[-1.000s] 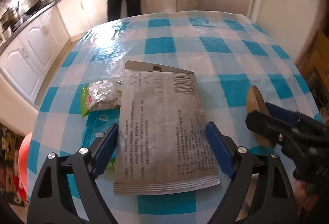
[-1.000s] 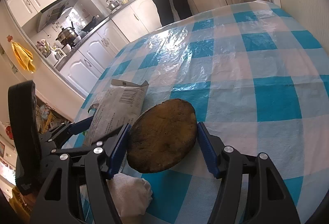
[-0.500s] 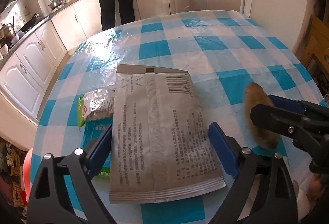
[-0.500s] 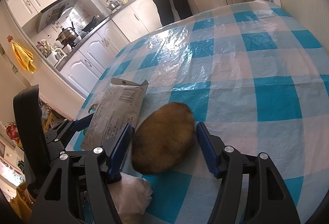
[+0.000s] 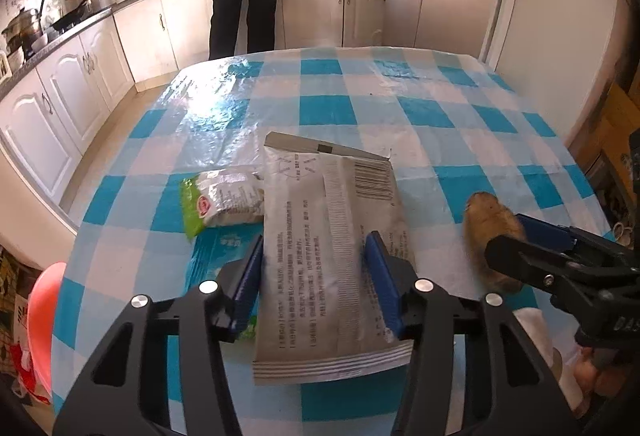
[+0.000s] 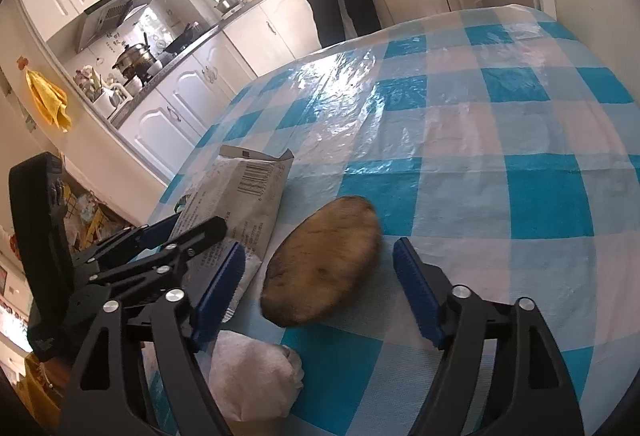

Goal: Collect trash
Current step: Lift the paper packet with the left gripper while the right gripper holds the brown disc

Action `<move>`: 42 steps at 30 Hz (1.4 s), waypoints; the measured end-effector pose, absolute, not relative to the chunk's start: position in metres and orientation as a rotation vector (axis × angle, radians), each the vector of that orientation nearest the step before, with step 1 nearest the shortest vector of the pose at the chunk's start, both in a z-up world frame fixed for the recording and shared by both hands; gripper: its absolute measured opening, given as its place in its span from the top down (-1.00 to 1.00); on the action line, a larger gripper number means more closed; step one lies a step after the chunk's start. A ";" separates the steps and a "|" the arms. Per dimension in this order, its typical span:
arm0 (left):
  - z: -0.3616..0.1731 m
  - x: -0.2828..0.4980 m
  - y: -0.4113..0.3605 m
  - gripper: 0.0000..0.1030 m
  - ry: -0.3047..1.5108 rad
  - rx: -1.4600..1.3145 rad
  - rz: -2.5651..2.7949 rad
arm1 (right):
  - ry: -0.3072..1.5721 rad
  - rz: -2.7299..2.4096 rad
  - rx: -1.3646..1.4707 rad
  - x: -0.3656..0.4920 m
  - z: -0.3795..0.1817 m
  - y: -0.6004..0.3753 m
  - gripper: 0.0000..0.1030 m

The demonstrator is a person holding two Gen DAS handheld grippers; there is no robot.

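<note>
The grey packet (image 5: 328,260) lies flat on the checked surface (image 5: 360,108), its sealed end toward me, and my left tool (image 5: 316,276) straddles it with the jaws closing in from both long edges; the blue pads (image 5: 378,268) look right at those edges, but I cannot tell whether they are pressing yet. Tucked under its left side is a green-edged wrapper (image 5: 224,202). Off to the right, the brown, potato-like lump (image 6: 322,262) sits on the surface between the fingers of my right tool (image 6: 320,272), whose jaws are opening; neither pad touches it, so it is released. A white cloth (image 6: 256,376) lies just below that tool.

I judge this as the pick-up of the packet. Next I need the squeeze to buckle the packet enough to grip, then a clean lift. A person stands at the far kitchen counter (image 5: 132,0), well apart.
</note>
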State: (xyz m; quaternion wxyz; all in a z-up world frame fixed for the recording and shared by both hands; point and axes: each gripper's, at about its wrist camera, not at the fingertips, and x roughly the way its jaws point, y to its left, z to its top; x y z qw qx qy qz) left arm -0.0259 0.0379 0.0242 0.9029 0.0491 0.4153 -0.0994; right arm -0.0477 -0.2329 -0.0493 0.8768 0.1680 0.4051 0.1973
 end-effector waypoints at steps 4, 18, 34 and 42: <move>0.028 -0.034 0.048 -0.13 0.862 0.091 -0.250 | 0.851 0.408 0.323 -0.047 -0.048 -0.228 -0.57; 0.012 -0.039 0.020 -0.75 0.872 0.272 -0.313 | 0.841 0.434 0.358 -0.045 -0.049 -0.234 -0.67; 0.007 -0.033 0.018 -0.73 0.869 0.287 -0.262 | 0.844 0.437 0.350 -0.043 -0.050 -0.233 -0.71; 0.011 -0.033 0.032 -0.67 0.863 0.215 -0.251 | 0.850 0.426 0.321 -0.042 -0.050 -0.230 -0.71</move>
